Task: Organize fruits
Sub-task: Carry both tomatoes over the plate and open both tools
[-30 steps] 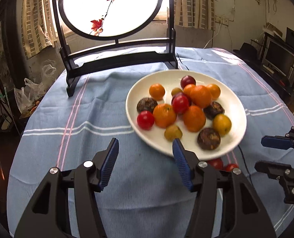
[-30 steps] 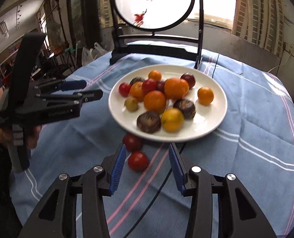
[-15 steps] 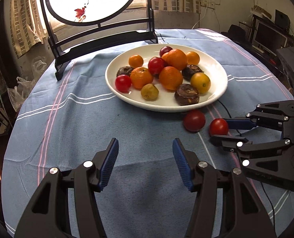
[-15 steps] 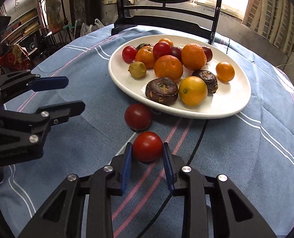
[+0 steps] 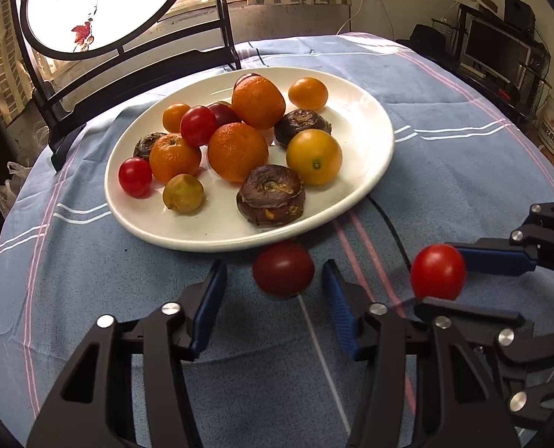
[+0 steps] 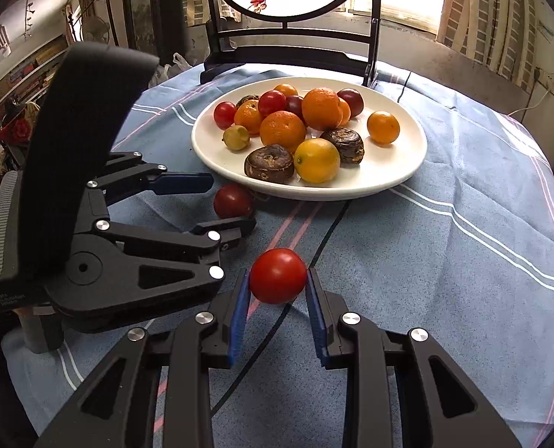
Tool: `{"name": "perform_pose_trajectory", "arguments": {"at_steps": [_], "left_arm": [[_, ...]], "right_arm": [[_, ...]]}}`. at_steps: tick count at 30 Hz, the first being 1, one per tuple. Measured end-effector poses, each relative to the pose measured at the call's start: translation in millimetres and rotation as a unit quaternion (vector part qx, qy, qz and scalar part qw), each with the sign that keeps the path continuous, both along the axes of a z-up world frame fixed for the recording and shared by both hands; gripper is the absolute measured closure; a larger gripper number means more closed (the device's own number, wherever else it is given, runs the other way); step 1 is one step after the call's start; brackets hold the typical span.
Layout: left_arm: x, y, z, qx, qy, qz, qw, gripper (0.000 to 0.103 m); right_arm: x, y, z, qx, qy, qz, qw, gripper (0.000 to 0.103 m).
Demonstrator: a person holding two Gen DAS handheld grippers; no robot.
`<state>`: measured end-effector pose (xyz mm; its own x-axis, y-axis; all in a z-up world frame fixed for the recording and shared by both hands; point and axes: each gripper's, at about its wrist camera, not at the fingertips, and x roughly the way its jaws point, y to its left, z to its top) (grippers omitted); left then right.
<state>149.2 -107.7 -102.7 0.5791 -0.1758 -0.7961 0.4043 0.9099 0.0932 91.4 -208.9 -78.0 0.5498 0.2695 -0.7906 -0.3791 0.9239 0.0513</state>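
A white plate (image 5: 374, 156) (image 6: 407, 164) on the blue cloth holds several oranges, red tomatoes and dark wrinkled fruits. A dark red tomato (image 5: 283, 269) (image 6: 233, 201) lies on the cloth just in front of the plate. My left gripper (image 5: 275, 285) (image 6: 224, 203) is open, its fingers on either side of this tomato without touching it. My right gripper (image 6: 278, 285) (image 5: 441, 283) is shut on a bright red tomato (image 6: 278, 275) (image 5: 438, 271) and holds it just above the cloth, right of the left gripper.
A round painted screen on a black stand (image 5: 135, 59) (image 6: 288, 37) stands behind the plate. A black cable (image 5: 389, 224) (image 6: 325, 239) runs across the cloth from under the plate. Furniture and a monitor (image 5: 497, 52) stand beyond the table's right edge.
My left gripper has moved forward so the dark red tomato sits between its open fingers. My right gripper has closed on the bright red tomato and lifted it slightly.
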Motion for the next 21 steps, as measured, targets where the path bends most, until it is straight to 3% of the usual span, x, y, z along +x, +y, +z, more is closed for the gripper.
{"name": "perform_pose_trajectory", "arguments": {"at_steps": [1,4,13,21], "left_arm": [[0,0,0,-0.007,0.009,-0.006,0.9999,0.071],[-10,1,3,0.008,-0.004,-0.007,0.9999,0.071],[-32,18,33,-0.004,-0.034,-0.009,0.9994,0.071],[-1,27,71,-0.019,-0.076,0.02,0.9967,0.071]], "right_arm": [[0,0,-1,0.001,0.001,0.0,1.0,0.073],[-1,1,-1,0.003,0.001,0.002,1.0,0.073],[-3,6,22,0.008,-0.027,0.009,1.0,0.073],[27,14,67,0.014,-0.078,0.003,0.997,0.073]]}}
